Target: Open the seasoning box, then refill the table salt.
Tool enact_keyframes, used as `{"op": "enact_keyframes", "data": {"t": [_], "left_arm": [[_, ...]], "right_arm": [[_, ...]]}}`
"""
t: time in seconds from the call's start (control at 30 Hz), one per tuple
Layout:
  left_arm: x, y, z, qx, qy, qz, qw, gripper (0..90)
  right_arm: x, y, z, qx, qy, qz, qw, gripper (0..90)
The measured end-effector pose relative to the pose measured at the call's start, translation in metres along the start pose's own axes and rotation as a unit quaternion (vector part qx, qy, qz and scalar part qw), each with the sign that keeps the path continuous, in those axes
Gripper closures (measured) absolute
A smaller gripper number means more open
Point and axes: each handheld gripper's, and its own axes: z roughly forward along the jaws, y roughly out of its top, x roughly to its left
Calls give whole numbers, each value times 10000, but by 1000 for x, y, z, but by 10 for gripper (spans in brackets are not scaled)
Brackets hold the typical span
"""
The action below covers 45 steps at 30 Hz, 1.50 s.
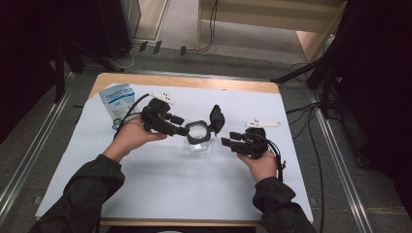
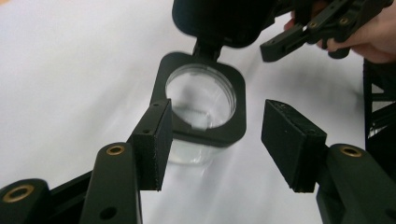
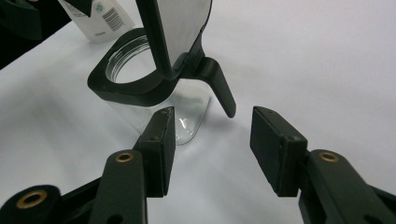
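A clear jar [image 1: 198, 143] with a black square collar stands on the white sheet, its black flip lid [image 1: 216, 119] raised upright at the hinge. My left gripper [image 1: 180, 128] sits just left of the collar. In the left gripper view it [image 2: 218, 112] is open, with the jar [image 2: 201, 95] straight ahead and the left pad [image 2: 156, 140] close to the collar's corner; no pad presses on it. My right gripper [image 1: 227, 141] is a little right of the jar. In the right gripper view it [image 3: 214, 116] stands open with nothing between the jaws, the jar [image 3: 187, 116] and lid [image 3: 180, 28] ahead to the left.
A white and blue packet [image 1: 116, 99] lies at the sheet's far left corner, also seen behind the jar as the packet [image 3: 100, 16]. The white sheet [image 1: 160, 184] covers the wooden table. Cables and dark stands surround the table.
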Motion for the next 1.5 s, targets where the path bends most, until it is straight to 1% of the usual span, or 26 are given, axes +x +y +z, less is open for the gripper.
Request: {"op": "enact_keyframes", "data": {"t": [0.03, 0.1, 0.2, 0.3, 0.37, 0.43, 0.5, 0.6, 0.7, 0.83, 0.97, 1.0, 1.07, 1.1, 1.17, 1.23, 1.27, 1.3, 1.37, 1.4, 1.43, 1.5], "left_arm": [[0, -2, 0, 15, -2, 4, 10000, 448], [1, -7, -2, 20, -40, 8, 10000, 473], [2, -13, -5, 45, 68, -14, 10000, 476], [4, -19, -11, -51, 109, -104, 9999, 450], [5, -21, -14, -25, 210, -160, 9996, 440], [8, -25, -16, 19, 212, -205, 9996, 449], [10, -29, -20, -8, 219, -240, 9995, 458], [13, -35, -26, -73, 247, -302, 9992, 455], [16, -39, -35, -77, 342, -320, 9989, 451], [20, -45, -46, -208, 415, -438, 9980, 446], [21, -52, -57, -220, 579, -529, 9967, 450], [22, -54, -62, -248, 615, -562, 9962, 453], [23, -56, -67, -285, 629, -624, 9957, 455], [23, -58, -69, -320, 686, -613, 9952, 456], [23, -60, -74, -315, 706, -668, 9948, 458], [24, -63, -80, -339, 777, -729, 9937, 458], [25, -64, -82, -336, 781, -739, 9936, 458], [26, -65, -84, -394, 805, -781, 9929, 459], [27, -68, -90, -419, 842, -812, 9922, 461], [27, -69, -93, -423, 893, -835, 9916, 463], [29, -71, -97, -428, 881, -863, 9914, 463], [30, -74, -101, -486, 949, -919, 9900, 463]], "right_arm": [[0, -1, -1, -6, 19, 15, 10000, 518], [-1, -3, -2, 70, 30, 35, 10000, 517], [-1, -4, -3, 71, 24, -52, 10000, 515], [-1, -4, -3, 129, -3, -37, 9999, 513], [-1, -4, -3, 142, -53, -49, 9999, 513], [-1, -2, -4, 117, -219, -138, 9996, 514], [-2, 0, -6, 106, -300, -179, 9993, 515], [-5, 3, -9, -13, -260, -117, 9996, 514], [-7, 4, -8, -43, -217, -62, 9997, 513], [-10, 6, -6, -34, -185, -28, 9998, 507], [-13, 7, -4, -88, -124, -5, 9999, 499], [-14, 7, -3, -57, -102, 20, 9999, 498], [-16, 8, -2, -7, -91, 71, 9999, 497], [-17, 8, -1, -10, -73, 82, 9999, 497], [-17, 9, -1, -4, -66, 85, 9999, 497], [-16, 9, -1, 4, -37, 47, 10000, 497], [-16, 9, 0, 23, -14, 49, 10000, 497], [-15, 9, 0, 33, -3, 37, 10000, 497], [-14, 8, 0, 62, 28, 0, 10000, 495], [-13, 8, 1, 63, 44, -22, 10000, 494], [-12, 8, 1, 78, 55, -51, 9999, 493], [-10, 9, 2, 61, 105, -83, 9999, 492]]}}
